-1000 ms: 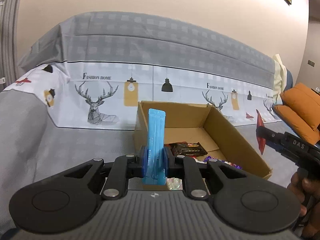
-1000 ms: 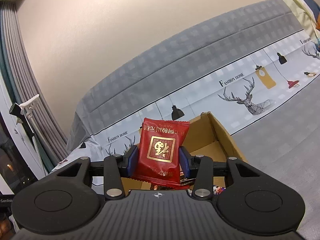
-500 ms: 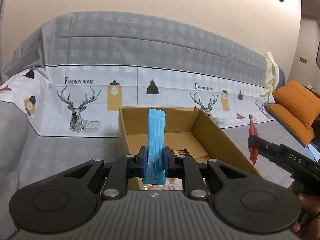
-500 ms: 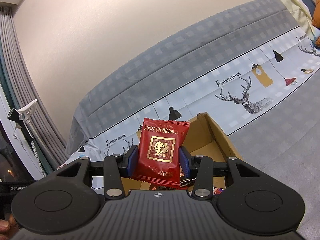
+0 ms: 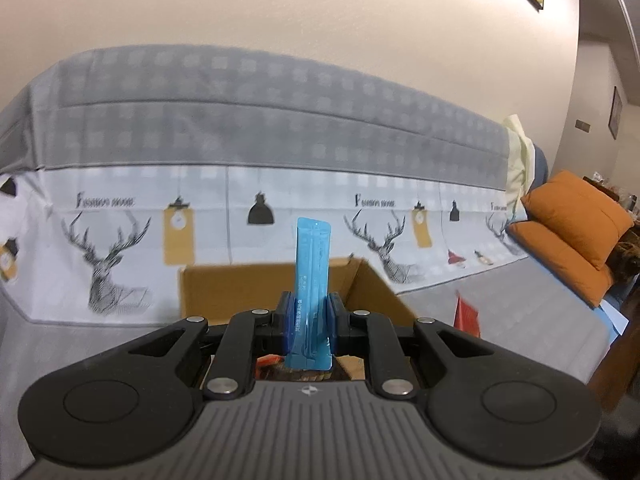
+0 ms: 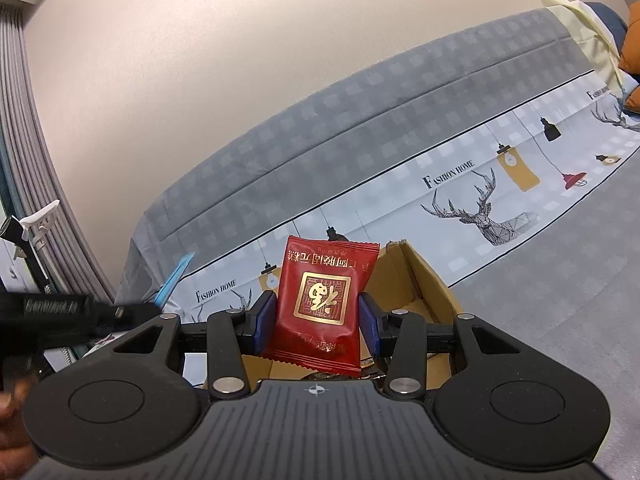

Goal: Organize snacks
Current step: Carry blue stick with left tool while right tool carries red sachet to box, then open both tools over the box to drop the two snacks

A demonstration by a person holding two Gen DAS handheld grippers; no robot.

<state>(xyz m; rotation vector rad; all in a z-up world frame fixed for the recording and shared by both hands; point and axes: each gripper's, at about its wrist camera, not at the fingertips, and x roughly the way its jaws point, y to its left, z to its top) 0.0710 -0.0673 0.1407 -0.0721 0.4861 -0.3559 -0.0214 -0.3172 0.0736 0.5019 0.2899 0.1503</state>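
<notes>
My left gripper [image 5: 309, 314] is shut on a slim blue stick packet [image 5: 311, 276] that stands upright between the pads, just in front of and above an open cardboard box [image 5: 240, 288]. My right gripper [image 6: 318, 320] is shut on a red snack packet with gold print [image 6: 322, 304], held over the same box [image 6: 420, 280]. Some wrapped snacks lie in the box, mostly hidden behind the gripper bodies. The red packet's corner shows in the left wrist view [image 5: 466, 314]. The blue packet's edge shows in the right wrist view [image 6: 174, 280].
The box stands on a sofa covered with a grey and white deer-print cloth [image 5: 104, 248]. Orange cushions [image 5: 572, 216] lie at the right end. A beige wall [image 5: 280, 8] rises behind, and grey curtains [image 6: 24, 152] hang at the left.
The left gripper has moved closer to the box with the blue packet, so the box sits lower in view. The right gripper has shifted slightly and the left gripper now shows at its left.
</notes>
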